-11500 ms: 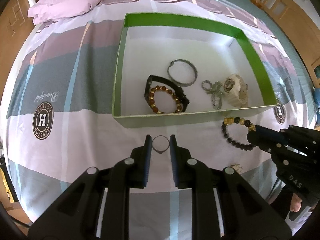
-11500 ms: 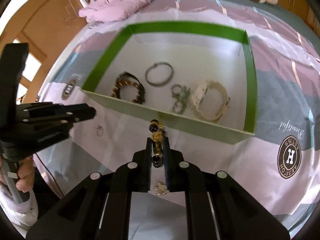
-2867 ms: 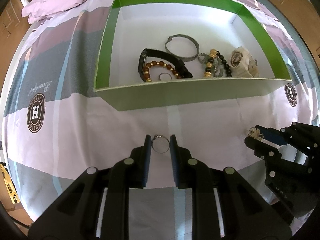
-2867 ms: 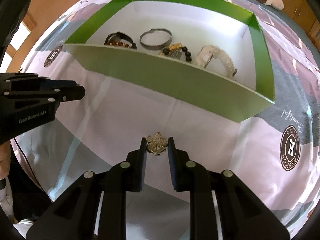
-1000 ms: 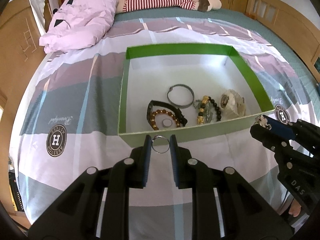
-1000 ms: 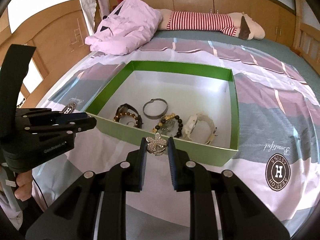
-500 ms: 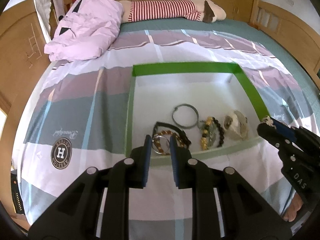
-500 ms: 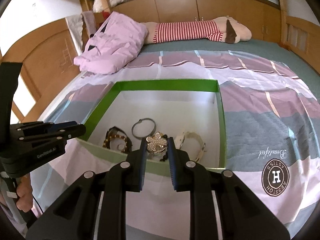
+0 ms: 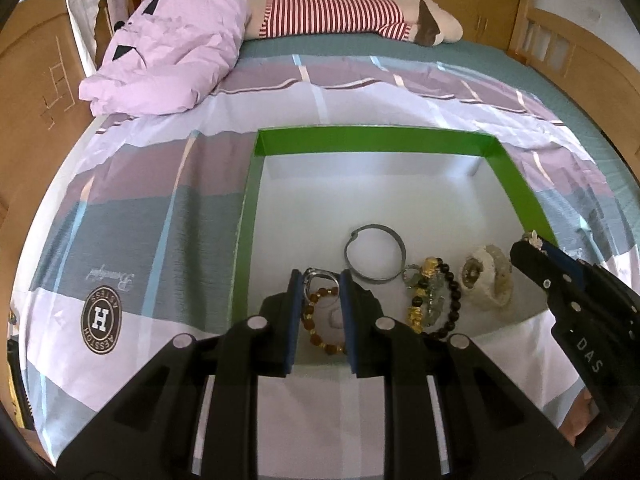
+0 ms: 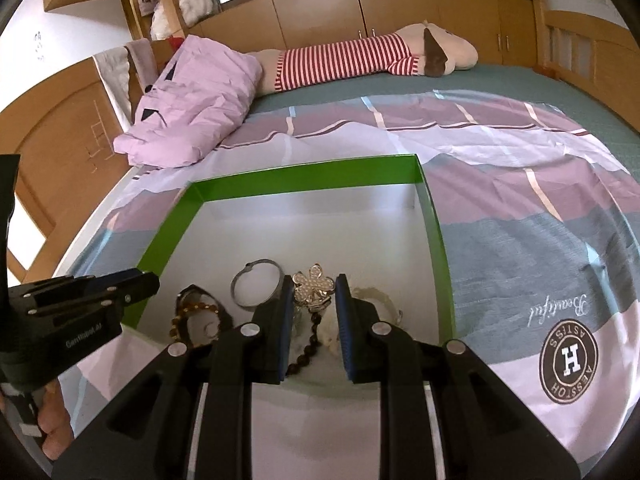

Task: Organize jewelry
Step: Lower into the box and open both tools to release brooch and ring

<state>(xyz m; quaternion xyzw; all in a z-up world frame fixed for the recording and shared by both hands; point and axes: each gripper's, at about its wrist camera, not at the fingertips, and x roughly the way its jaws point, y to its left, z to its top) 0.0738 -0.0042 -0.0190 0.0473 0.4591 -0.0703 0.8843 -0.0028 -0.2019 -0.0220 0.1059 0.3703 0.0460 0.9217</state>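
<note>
Left gripper (image 9: 320, 276) fingers pinch a thin silver ring (image 9: 319, 279), held above the near left part of the green-walled box (image 9: 372, 141) on the bed (image 9: 152, 184). Right gripper (image 10: 313, 282) fingers pinch a pale flower brooch (image 10: 313, 285) above the box's near edge. Box floor near its front wall: grey bangle (image 9: 375, 254), amber bead bracelet (image 9: 320, 320), dark bead bracelet (image 9: 434, 300), cream watch (image 9: 486, 276).

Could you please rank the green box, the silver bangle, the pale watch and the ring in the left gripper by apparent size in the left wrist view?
1. green box
2. silver bangle
3. pale watch, close to the bangle
4. ring in the left gripper; it sits nearer the camera, so it is truly smaller still.
</note>
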